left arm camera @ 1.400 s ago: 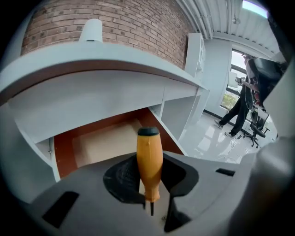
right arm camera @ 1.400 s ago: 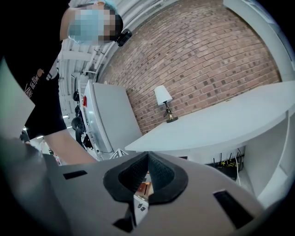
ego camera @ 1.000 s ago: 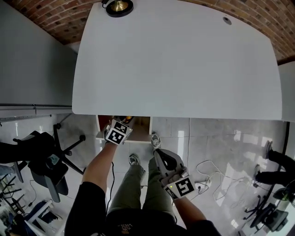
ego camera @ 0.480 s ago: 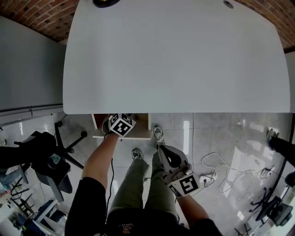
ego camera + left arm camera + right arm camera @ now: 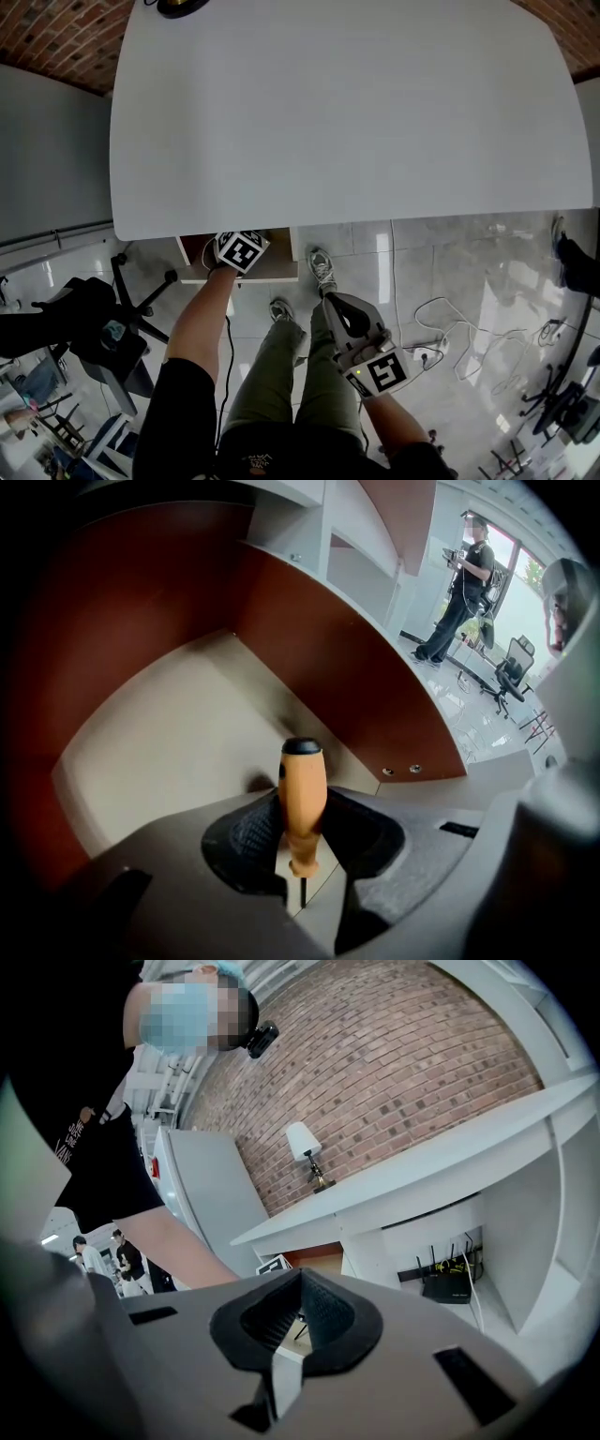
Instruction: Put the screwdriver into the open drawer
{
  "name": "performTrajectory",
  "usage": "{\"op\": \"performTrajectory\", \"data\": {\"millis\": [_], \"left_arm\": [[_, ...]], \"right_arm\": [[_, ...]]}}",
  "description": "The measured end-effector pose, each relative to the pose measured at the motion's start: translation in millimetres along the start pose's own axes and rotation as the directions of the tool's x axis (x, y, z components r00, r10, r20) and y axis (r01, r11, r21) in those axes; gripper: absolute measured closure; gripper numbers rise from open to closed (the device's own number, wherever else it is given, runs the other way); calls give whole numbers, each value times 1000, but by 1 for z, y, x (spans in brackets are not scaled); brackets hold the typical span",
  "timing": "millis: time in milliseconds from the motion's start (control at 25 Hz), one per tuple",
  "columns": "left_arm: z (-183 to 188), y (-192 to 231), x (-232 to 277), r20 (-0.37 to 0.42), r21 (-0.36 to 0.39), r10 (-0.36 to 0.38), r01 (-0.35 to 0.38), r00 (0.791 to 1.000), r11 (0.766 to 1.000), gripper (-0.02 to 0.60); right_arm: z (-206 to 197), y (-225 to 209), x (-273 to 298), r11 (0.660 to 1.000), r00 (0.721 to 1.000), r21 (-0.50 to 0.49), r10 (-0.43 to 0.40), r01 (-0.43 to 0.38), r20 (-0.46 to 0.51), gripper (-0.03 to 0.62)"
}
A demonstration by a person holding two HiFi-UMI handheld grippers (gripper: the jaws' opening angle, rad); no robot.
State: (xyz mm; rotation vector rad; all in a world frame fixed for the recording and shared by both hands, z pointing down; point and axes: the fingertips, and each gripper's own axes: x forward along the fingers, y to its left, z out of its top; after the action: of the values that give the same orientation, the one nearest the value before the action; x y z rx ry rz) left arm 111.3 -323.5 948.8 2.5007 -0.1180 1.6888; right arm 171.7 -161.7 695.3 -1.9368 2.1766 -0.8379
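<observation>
An orange-handled screwdriver [image 5: 302, 799] stands between the jaws of my left gripper [image 5: 302, 829], black cap pointing into the open drawer [image 5: 159, 733]. The pads still touch the handle while the jaws are opening. The drawer has red-brown walls and a pale floor, and the handle hangs over that floor. In the head view the left gripper's marker cube [image 5: 239, 251] sits at the drawer's front [image 5: 277, 269], just under the desk edge, with its jaws hidden. My right gripper [image 5: 343, 317] is held over the person's right thigh, shut and empty, also seen as right gripper [image 5: 298, 1309].
A wide white desk [image 5: 347, 112] covers the drawer's back part. The person's legs and shoes [image 5: 322, 272] are below the drawer. A black office chair [image 5: 103, 328] stands at the left and cables [image 5: 459, 328] lie on the tiled floor at the right. Another person [image 5: 459, 583] stands far off.
My left gripper has sunk and tilted down into the drawer with the screwdriver. The right gripper has dropped a little. The head view has shifted, so the desk fills more of it.
</observation>
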Motion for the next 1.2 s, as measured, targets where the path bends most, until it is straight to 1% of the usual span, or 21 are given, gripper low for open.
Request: {"op": "performTrajectory", "data": {"millis": [160,320,440,520,680,840,1000,1200], "left_arm": [[2,0,4,-16,4,1,-1,1000,1000,488],[3,0,6,-23,7,-2,2,1000,1000,456],[2,-2,7,-22,9,-7,8,1000,1000,456],[0,-3,7,-23,14,-12,12,1000,1000,456],[-1,-8,3,-20,42,-17,18,1000,999,456],[-4,-9,-4,-19,69,-5,6,1000,998,456],[-4,-13,-11,9,93,-5,4,1000,996,456],[-1,-16,-33,61,94,18,-23,998,995,456]], "right_arm": [[0,-6,-1,1000,1000,3,-9,9,2,594],[0,-8,-1,1000,1000,2,-13,13,0,594],[-2,-8,0,1000,1000,-16,-8,8,-4,594],[-1,-6,4,1000,1000,-3,-5,5,-1,594],[1,-1,7,1000,1000,-1,3,-3,-1,594],[0,6,9,1000,1000,-7,15,-15,0,594],[0,16,7,999,1000,-15,28,-28,-2,594],[2,31,5,999,999,-28,43,-43,7,594]]}}
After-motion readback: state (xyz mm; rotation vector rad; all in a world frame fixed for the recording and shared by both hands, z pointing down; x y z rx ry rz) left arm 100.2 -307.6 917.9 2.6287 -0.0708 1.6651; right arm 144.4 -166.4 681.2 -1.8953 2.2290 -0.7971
